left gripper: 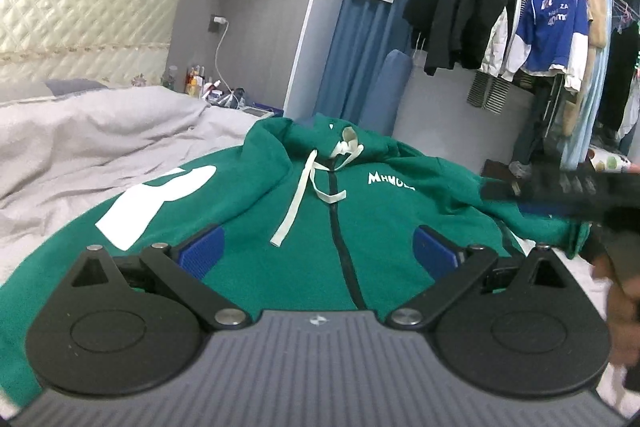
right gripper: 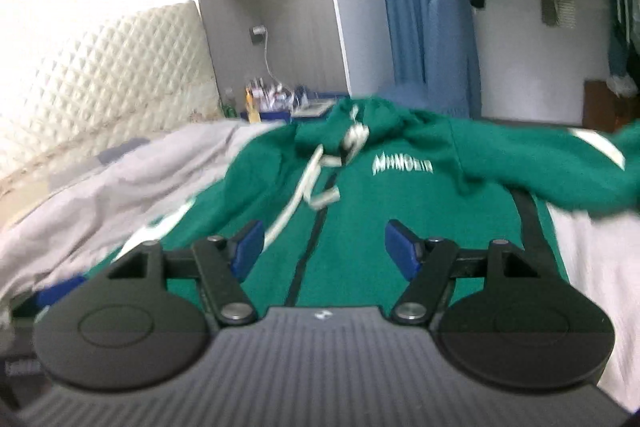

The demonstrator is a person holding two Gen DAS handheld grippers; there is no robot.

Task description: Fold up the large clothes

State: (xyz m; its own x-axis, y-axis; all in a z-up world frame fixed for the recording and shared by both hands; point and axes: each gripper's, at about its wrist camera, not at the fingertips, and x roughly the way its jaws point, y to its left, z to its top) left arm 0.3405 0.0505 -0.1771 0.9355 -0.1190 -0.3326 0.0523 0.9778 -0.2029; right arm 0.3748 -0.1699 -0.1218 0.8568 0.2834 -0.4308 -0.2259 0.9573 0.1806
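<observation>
Holding both sets of jaws wide with nothing between the pads, we hover the left gripper (left gripper: 318, 253) and right gripper (right gripper: 324, 251) over the hoodie (left gripper: 320, 227), which lies face up on the bed (left gripper: 100, 131), hood at twelve o'clock. Its sleeve (right gripper: 560, 167) sprawls toward two o'clock; we would pinch near the cuff, lift little, and lay it flat across the chest.

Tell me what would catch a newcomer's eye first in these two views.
The bright green zip hoodie spread front-up on the grey bedding dominates both views, its white drawstrings trailing down the chest beside the white lettering. Behind it to the right, a rack holds hanging clothes, the blue jersey standing out. In front, the blue-padded fingers of each gripper stand apart above the hoodie, holding nothing.
</observation>
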